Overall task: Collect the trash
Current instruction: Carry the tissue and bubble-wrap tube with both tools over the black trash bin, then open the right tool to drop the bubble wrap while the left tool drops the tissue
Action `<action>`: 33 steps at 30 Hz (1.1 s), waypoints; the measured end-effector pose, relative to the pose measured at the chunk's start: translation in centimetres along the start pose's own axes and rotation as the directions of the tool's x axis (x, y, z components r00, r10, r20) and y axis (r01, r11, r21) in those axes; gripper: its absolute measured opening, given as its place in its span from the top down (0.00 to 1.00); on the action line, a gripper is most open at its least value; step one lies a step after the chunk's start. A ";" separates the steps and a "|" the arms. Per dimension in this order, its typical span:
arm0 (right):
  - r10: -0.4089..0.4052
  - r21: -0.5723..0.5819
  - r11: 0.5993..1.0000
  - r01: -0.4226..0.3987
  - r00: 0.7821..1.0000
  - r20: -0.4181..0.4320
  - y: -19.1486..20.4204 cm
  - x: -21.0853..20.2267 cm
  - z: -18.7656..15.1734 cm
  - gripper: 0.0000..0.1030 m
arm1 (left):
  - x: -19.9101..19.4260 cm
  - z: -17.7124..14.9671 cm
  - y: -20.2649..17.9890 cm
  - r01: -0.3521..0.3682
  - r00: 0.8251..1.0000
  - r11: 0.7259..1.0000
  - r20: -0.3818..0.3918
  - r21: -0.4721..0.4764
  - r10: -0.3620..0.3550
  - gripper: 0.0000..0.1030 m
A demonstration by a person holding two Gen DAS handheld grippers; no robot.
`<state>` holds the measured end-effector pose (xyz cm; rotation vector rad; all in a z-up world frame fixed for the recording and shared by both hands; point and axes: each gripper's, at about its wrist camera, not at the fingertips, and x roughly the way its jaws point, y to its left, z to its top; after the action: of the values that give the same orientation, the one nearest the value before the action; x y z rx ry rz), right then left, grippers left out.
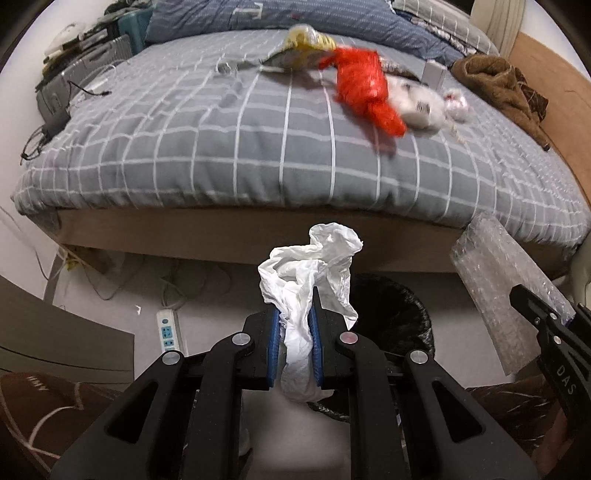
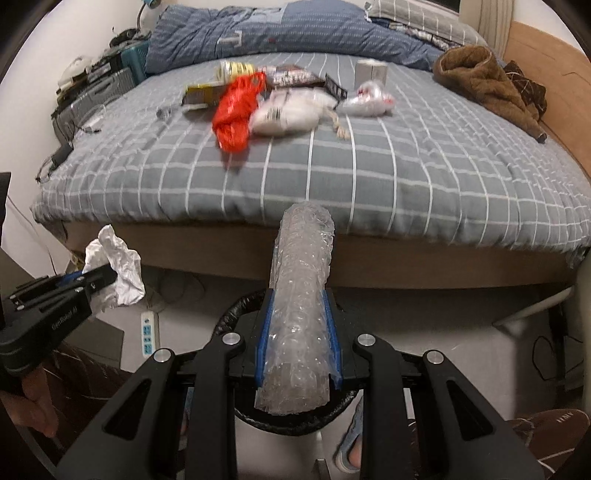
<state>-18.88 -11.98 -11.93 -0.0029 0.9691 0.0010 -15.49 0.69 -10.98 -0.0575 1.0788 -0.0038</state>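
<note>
The left tongs (image 1: 295, 332) point down and are clenched tight on a white crumpled paper (image 1: 314, 273), which sticks up past the blue pads (image 1: 272, 347). The right tongs (image 2: 299, 332) point down too and squeeze a roll of bubble wrap (image 2: 301, 295) between their pads. Both pieces of trash hang above a black-lined bin (image 1: 399, 314) on the floor, just in front of the bed (image 1: 258, 147). The left camera shows most of the bin's dark bag, with the bubble wrap and the other tongs off at the right edge. The right camera shows only a curve of the bin's rim, but it catches a hand (image 2: 33, 402) gripping the left tongs' handle at the left side, and a foot in a blue slipper (image 2: 351, 439) down below. More trash lies on the bed: a red bag (image 1: 365, 88), a white bag (image 2: 288, 112), a clear bag (image 2: 369, 98), a yellow packet (image 2: 201, 94) and a small box (image 2: 371, 70). The bed has a gray cover with white squares, a blue quilt (image 2: 258, 33) at the far end and a brown cloth (image 2: 480, 77) on the right. A white power strip (image 1: 168, 330) and some wires lie on the pale floor under the bed's edge.
</note>
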 end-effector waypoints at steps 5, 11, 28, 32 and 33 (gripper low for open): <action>-0.003 0.000 1.000 0.003 0.997 -0.076 -0.2 3.8 -1.4 0.77 | 3.4 -1.3 0.0 0.008 0.998 1.000 -0.057 0.003 -0.008 0.87; 0.011 0.006 1.000 -0.010 0.989 -0.149 0.1 8.1 -2.3 0.77 | 6.5 -1.9 0.1 0.016 0.996 1.000 -0.092 0.013 -0.015 0.87; 0.052 0.000 0.999 -0.054 0.959 -0.279 2.8 15.4 -4.1 0.74 | 11.4 -3.5 3.3 -0.046 0.985 0.999 -0.170 -0.021 0.042 0.87; 0.050 0.000 0.999 -0.052 0.960 -0.274 3.3 15.7 -4.1 0.66 | 11.8 -3.8 3.6 -0.054 0.983 0.998 -0.176 -0.026 0.049 0.87; 0.050 0.004 0.999 -0.050 0.961 -0.271 3.2 15.7 -4.2 0.61 | 11.9 -3.8 3.6 -0.054 0.983 0.998 -0.178 -0.026 0.049 0.87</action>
<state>-13.40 -8.80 -27.26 0.0189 1.2434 0.0499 -13.32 3.76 -23.47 -0.0576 1.2582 0.0555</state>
